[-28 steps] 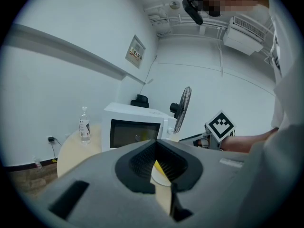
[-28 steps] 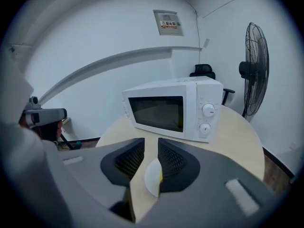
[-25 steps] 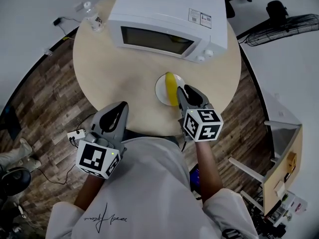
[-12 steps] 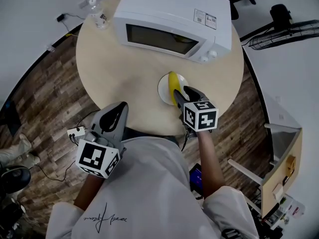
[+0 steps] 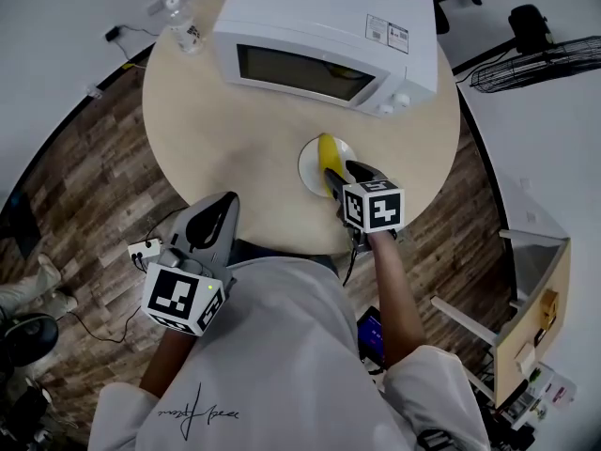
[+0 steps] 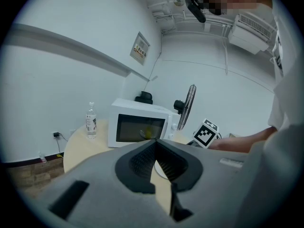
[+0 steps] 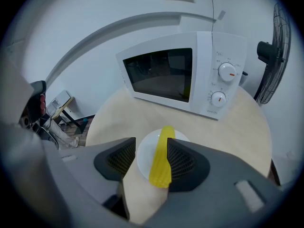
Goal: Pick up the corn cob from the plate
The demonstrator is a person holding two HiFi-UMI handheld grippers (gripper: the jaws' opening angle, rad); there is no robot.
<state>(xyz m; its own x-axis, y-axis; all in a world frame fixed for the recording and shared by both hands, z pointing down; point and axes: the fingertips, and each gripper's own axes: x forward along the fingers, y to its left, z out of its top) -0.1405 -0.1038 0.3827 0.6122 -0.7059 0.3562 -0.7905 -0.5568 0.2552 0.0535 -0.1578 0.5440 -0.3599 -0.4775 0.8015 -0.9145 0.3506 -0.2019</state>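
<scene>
A yellow corn cob point(image 5: 326, 155) lies on a small white plate point(image 5: 308, 167) in front of the microwave on the round table. My right gripper point(image 5: 349, 178) points steeply down over the plate's near side. Its jaws have just been opening. In the right gripper view the corn cob point(image 7: 160, 158) lies between the fingers of the right gripper point(image 7: 151, 158), close against the right pad and apart from the left one. My left gripper point(image 5: 212, 222) hangs at the table's near edge, left of the plate. In its own view the left gripper point(image 6: 155, 145) has its tips together and holds nothing.
A white microwave point(image 5: 324, 45) with its door closed stands at the back of the wooden table point(image 5: 216, 130). A water bottle point(image 5: 183, 31) stands at the far left edge. A black fan point(image 5: 535, 54) and a power strip point(image 5: 143, 252) are on the floor.
My right gripper has sunk toward the plate and tipped more steeply down, and its jaws have spread on either side of the corn cob. The left gripper has stayed put.
</scene>
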